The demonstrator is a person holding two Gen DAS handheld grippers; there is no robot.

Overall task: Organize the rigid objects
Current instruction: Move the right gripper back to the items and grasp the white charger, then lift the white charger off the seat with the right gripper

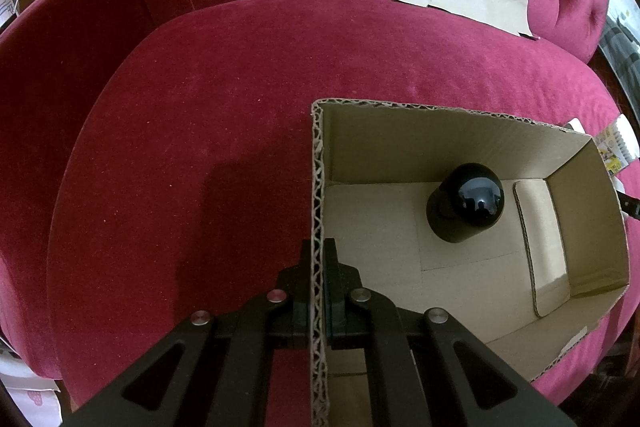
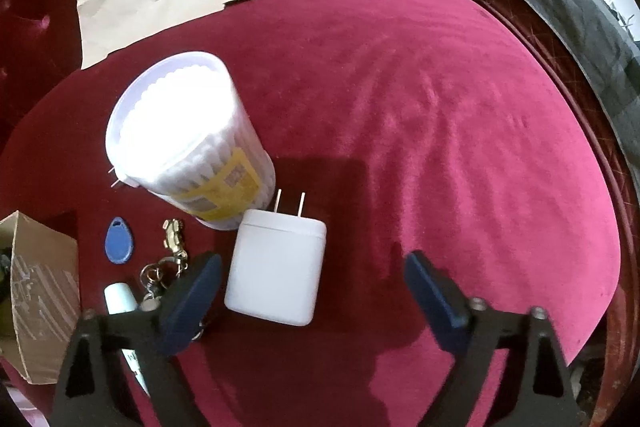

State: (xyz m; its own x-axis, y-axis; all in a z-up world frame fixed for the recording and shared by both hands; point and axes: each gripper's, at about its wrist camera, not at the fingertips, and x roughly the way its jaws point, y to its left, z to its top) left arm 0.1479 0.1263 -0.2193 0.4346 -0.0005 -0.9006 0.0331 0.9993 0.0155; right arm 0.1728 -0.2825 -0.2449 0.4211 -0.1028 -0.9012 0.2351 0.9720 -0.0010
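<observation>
At lower centre, the left gripper [image 1: 319, 267] is clamped on the open cardboard box's [image 1: 318, 187] corrugated wall; a glossy black round-topped cylinder [image 1: 464, 203] lies inside. The right gripper's [image 2: 314, 291] fingers stand apart around the white plug-in charger [image 2: 276, 267]; above-left stands a cotton-swab tub [image 2: 188, 139].

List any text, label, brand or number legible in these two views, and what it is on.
No text can be read in full.
"W": one dark letter on the white tube beside the keyring, the rest hidden behind the right gripper's finger.
Yellow label on the cotton swab tub: print too blurred to read.
Colourful packaging at the left view's right edge: too small and distorted to read.
White charger, blue key fob, cardboard box: no markings visible.
</observation>
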